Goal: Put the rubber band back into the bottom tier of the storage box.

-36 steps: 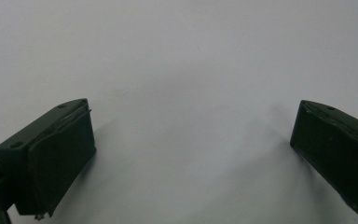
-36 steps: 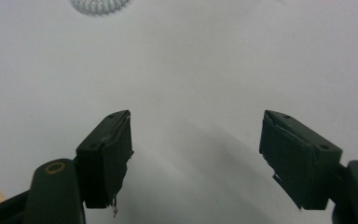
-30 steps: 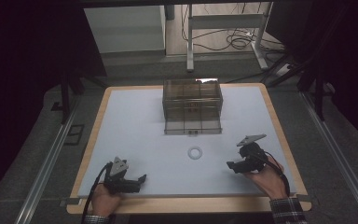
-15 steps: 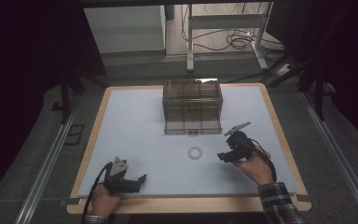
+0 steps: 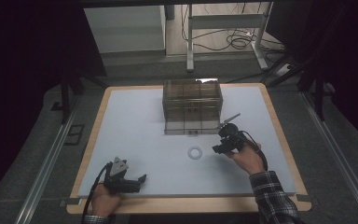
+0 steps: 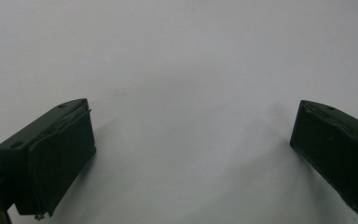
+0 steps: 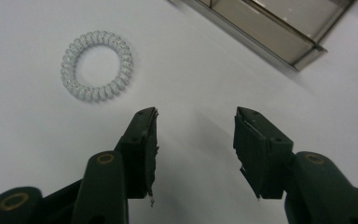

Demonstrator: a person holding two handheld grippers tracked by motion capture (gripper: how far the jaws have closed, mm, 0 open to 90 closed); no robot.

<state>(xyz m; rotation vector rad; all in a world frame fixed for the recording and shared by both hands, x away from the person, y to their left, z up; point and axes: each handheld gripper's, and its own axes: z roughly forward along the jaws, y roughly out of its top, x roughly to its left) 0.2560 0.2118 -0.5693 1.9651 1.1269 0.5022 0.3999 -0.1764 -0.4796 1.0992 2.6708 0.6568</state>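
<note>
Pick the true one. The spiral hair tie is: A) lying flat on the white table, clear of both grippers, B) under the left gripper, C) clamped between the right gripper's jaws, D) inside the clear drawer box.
A: the spiral hair tie lies flat on the white table, ahead of the right gripper, whose jaws have just been closing with nothing between them.

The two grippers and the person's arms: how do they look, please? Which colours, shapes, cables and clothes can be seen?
Both grippers are black with two blocky jaws. The left gripper carries a grey three-cornered plate on top, and a black cable trails from it. The right gripper shows brass-coloured rivets in its own view; a black cable loops over the hand. The right sleeve is dark plaid.
</note>
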